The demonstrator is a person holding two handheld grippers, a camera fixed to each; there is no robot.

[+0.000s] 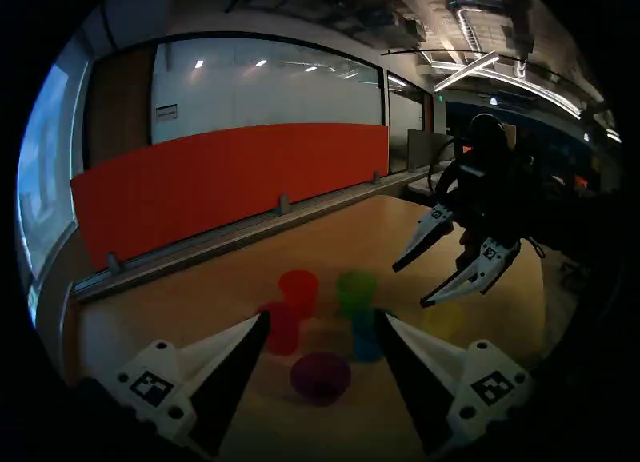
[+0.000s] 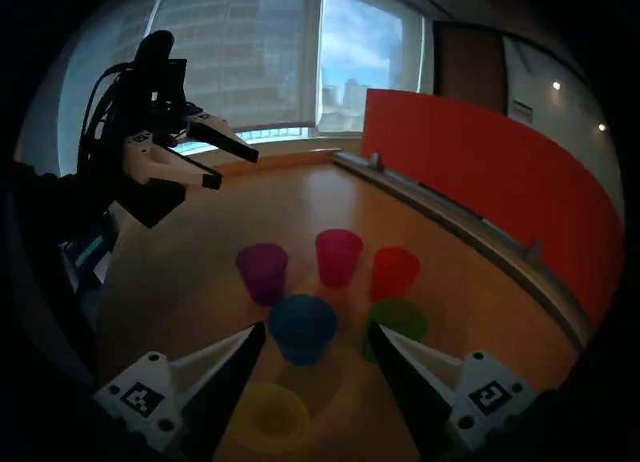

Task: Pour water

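Cups in six colours stand upright, grouped together on the wooden counter (image 1: 352, 230).

In the left gripper view, an orange-red partition (image 1: 232, 182) runs along the counter's far edge at the left. The left claw (image 1: 320, 318) reaches in from the bottom, its fingers spread wide and gripping nothing. Beyond its tips, from left to right, are the pink cup (image 1: 280, 328), the red cup (image 1: 298, 290) behind it, the purple cup (image 1: 320, 376) nearest the camera, the green cup (image 1: 356, 290), the blue cup (image 1: 366, 334) in front of the green one, and the yellow cup (image 1: 442, 318) a little apart. Just above the yellow cup in this view is the right claw (image 1: 410, 286), raised off the counter with its fingers spread and empty.

In the right gripper view, the left claw (image 2: 236, 169) is at the far left, raised above the counter with its fingers apart. To its right stand the purple cup (image 2: 262, 272), then the yellow cup (image 2: 268, 418) low and nearest the camera. The blue cup (image 2: 302, 326) shows in the gap between the right claw's (image 2: 314, 328) spread fingers, and neither finger presses on it. Next come the pink cup (image 2: 338, 256), the red cup (image 2: 394, 272) and the green cup (image 2: 396, 322). The partition (image 2: 496, 190) lines the right side, with a bright window (image 2: 368, 70) behind.
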